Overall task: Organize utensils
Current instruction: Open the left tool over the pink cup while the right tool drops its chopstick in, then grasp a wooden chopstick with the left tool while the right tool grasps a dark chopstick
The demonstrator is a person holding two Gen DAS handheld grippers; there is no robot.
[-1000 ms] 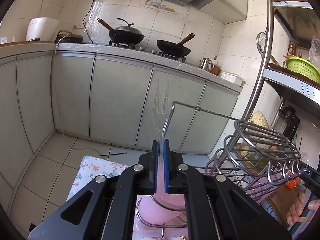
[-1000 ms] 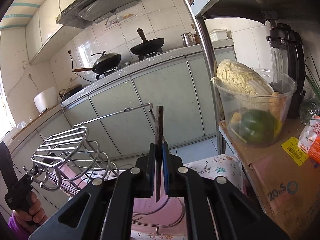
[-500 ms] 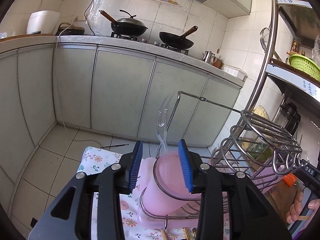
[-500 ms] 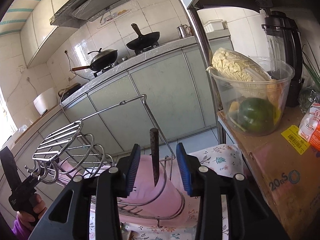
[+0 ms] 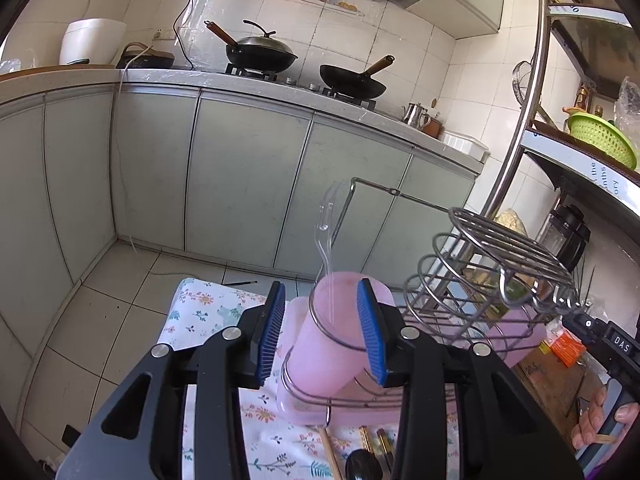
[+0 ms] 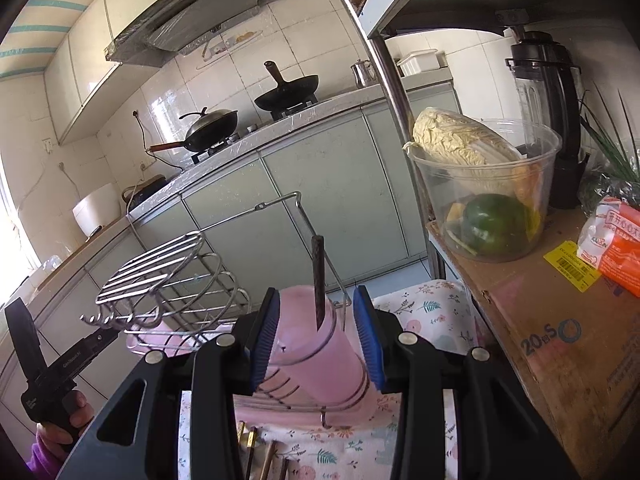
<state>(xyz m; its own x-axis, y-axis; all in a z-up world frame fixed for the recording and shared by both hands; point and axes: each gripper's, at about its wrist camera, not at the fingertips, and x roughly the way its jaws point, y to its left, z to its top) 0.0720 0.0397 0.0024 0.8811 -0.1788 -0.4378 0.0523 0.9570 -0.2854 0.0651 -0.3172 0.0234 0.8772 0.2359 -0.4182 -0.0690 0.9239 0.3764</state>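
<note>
My left gripper (image 5: 322, 330) is open and empty, its blue pads either side of a pink plastic cup (image 5: 328, 344) held in a wire utensil rack (image 5: 480, 264). A clear plastic fork (image 5: 326, 220) stands upright in that cup. My right gripper (image 6: 316, 334) is open and empty around another pink cup (image 6: 316, 344) in the same rack (image 6: 168, 276). A dark utensil handle (image 6: 319, 276) stands upright in that cup. Several chopsticks and a dark spoon (image 5: 362, 466) lie on the floral cloth (image 5: 200, 312) in front of the rack.
A cardboard box (image 6: 540, 320) to the right carries a clear tub of vegetables (image 6: 484, 196) and an orange packet (image 6: 616, 240). A blender (image 6: 548, 100) and a metal shelf post (image 6: 388, 64) stand behind. Kitchen cabinets (image 5: 248, 184) with woks (image 5: 260, 52) lie beyond.
Both grippers have opened. The left let go of the clear fork and the right let go of the dark utensil; both now stand in the pink cups. Both grippers have drawn back slightly.
</note>
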